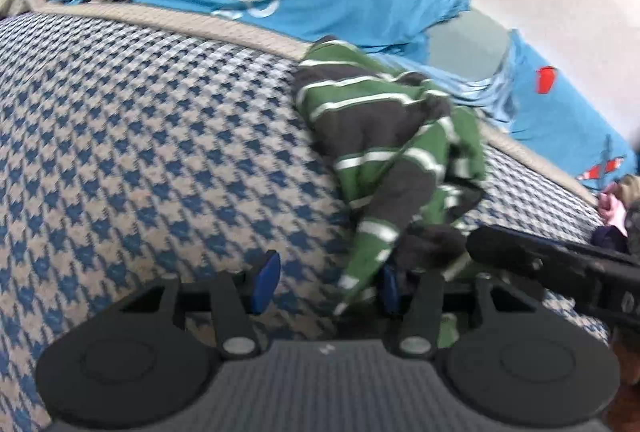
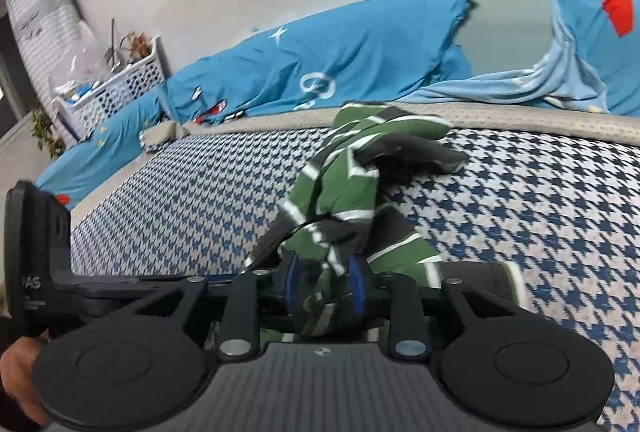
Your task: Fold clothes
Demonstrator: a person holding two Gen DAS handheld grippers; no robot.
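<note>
Right wrist view shows the right gripper (image 2: 325, 286) part-open around a bunch of the green striped garment (image 2: 352, 187) crumpled on the houndstooth bedspread (image 2: 540, 199), so that loose bunch could slip out; the left gripper (image 1: 326, 284) gapes with cloth against one pad.

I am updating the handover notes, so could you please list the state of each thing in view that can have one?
Striped garment: crumpled, unfolded, on the houndstooth cover.
Left gripper: open, fabric at one finger only.
Right gripper: fabric between its fingers; grip unclear.
Blue bedding: rumpled.
White basket: filled.
</note>
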